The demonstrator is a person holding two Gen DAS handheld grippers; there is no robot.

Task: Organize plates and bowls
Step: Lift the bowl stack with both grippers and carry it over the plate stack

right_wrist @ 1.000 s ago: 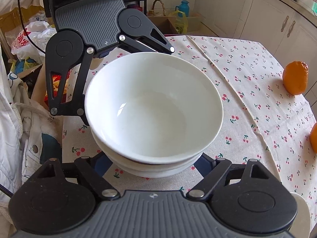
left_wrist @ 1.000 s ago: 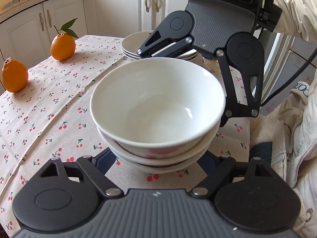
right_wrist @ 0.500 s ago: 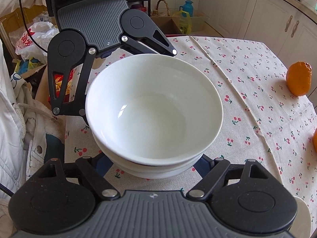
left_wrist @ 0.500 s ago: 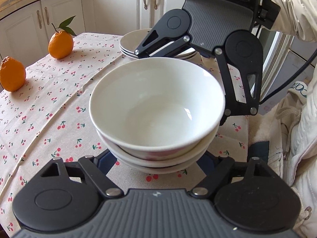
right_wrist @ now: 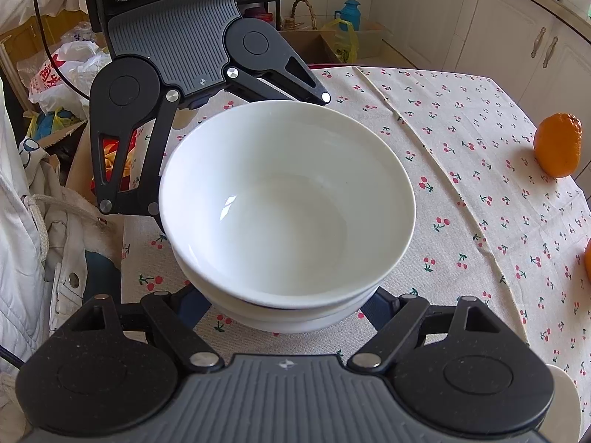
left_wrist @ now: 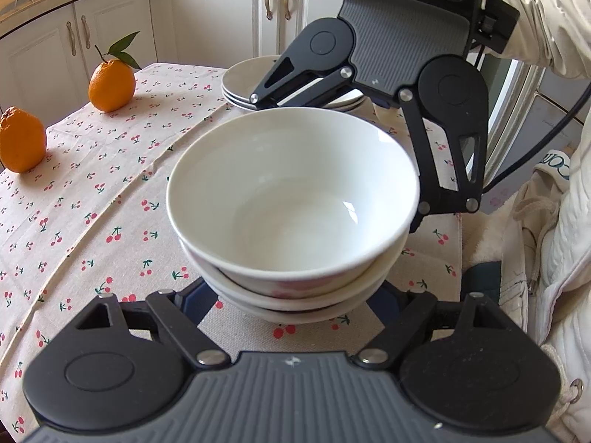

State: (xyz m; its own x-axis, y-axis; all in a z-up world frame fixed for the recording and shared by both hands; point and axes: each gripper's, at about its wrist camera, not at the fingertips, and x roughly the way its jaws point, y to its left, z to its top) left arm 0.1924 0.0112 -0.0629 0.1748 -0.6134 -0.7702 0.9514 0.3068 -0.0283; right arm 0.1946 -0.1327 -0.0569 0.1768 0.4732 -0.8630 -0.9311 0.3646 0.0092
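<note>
My left gripper (left_wrist: 295, 310) and right gripper (right_wrist: 291, 313) face each other across the stack of bowls (left_wrist: 295, 203), each with the stack dead ahead at twelve o'clock and right up against the fingers, so neither hand is nearer than the other. On both, the blue fingers (left_wrist: 195, 299) stand about half spread and pass either side of the bottom bowl. Their tips vanish under the rims, so I cannot tell whether the pads are pressing on it or only straddling it. The stack is three white, glossy, round bowls nested upright, the top one empty, with a faint reddish reflection low on its outside. Round as they are, they have no long axis to favour, only the vertical one, which I judge must stay plumb in any lift. The stack is over the cherry-print tablecloth (left_wrist: 92, 203), near the table edge on my side. Past it at twelve o'clock is a stack of plates (left_wrist: 243, 81), partly behind my right gripper. Two oranges (left_wrist: 110, 85) lie well apart at ten o'clock.
</note>
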